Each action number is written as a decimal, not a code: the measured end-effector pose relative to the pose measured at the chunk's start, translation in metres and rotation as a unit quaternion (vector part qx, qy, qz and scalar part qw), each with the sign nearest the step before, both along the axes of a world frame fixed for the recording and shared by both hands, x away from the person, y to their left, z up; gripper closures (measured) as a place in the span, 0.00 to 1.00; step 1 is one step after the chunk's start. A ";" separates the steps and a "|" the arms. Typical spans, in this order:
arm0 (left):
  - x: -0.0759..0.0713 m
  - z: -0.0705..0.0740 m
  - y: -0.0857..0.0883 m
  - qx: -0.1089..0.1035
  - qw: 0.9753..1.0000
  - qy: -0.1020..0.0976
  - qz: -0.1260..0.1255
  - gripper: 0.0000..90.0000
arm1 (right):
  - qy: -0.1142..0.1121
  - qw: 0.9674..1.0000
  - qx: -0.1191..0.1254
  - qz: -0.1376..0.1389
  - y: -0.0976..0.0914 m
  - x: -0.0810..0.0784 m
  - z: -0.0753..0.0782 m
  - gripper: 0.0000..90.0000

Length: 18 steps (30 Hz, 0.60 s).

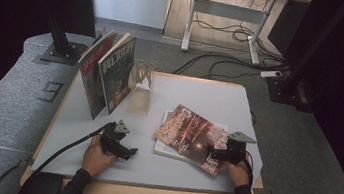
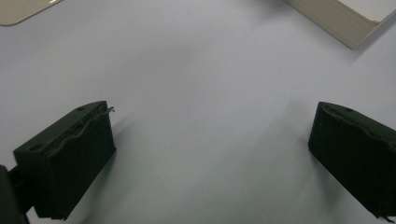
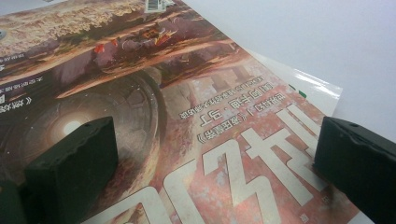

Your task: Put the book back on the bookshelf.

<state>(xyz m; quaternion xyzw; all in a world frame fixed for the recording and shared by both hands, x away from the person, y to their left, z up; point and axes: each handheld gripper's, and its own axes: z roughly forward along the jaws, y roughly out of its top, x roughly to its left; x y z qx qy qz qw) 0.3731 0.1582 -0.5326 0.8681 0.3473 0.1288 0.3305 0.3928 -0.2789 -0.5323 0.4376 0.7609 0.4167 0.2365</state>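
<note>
Hovering your spread right claw (image 1: 218, 153) over the top magazine (image 1: 190, 137), you are risking dragging the white book (image 1: 165, 148) beneath along, while your left claw (image 1: 125, 150) is idling spread.

Place: a lab or recording studio set up for data capture, not a home.
Landmark: a light work table (image 1: 100, 166) with a wooden edge, ringed by grey carpet.
Left of the table: a black stand on a bolted base plate (image 1: 57, 53), backed by dark curtains.
Beyond the table: a height-adjustable desk frame (image 1: 226, 13) with loose cables (image 1: 225, 58) trailing across the floor (untidy, as test rooms are).
Right of the table: another dark mast base (image 1: 287, 89) and black drapes.
</note>
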 end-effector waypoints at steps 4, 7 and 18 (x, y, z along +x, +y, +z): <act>0.000 0.000 0.000 0.000 1.000 0.001 0.000 0.00 | -0.001 1.000 -0.001 0.001 0.000 0.000 0.000 0.00; 0.000 0.000 0.000 0.000 1.000 0.002 0.000 0.00 | 0.000 1.000 -0.002 0.001 0.000 0.000 0.000 0.00; 0.008 0.009 -0.009 0.001 1.000 0.006 -0.008 0.07 | 0.015 1.000 -0.016 -0.001 0.001 0.000 0.006 0.01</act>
